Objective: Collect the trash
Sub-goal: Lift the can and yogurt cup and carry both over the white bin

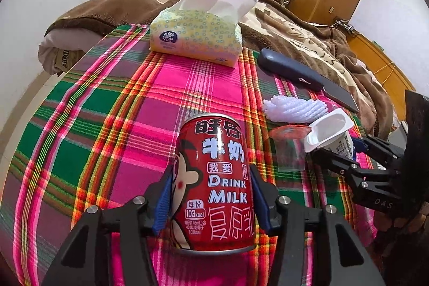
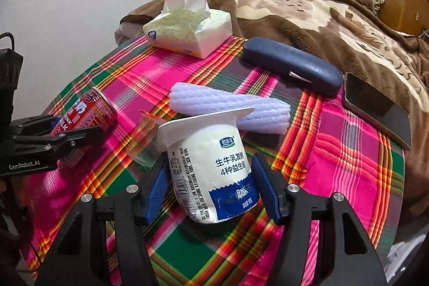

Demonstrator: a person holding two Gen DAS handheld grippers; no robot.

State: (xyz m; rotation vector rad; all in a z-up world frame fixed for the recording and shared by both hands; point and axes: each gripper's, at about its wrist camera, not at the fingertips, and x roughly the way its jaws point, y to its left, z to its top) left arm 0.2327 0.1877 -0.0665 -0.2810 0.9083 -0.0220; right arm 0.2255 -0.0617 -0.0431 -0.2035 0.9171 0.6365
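Right gripper [image 2: 211, 190]: jaws clamped a tilted white yogurt cup [image 2: 211, 165]. Foam sleeve [image 2: 230, 109] lay just beyond; red milk can [image 2: 85, 111] far left, in left gripper [image 2: 67, 138].

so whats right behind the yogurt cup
Behind the yogurt cup lies a white foam net sleeve on the plaid cloth; the cup's rim hides its near edge. A clear plastic cup sits beside it, partly hidden.

Two close wrist views angled downward, sharing plaid cloth [image 1: 107, 111]
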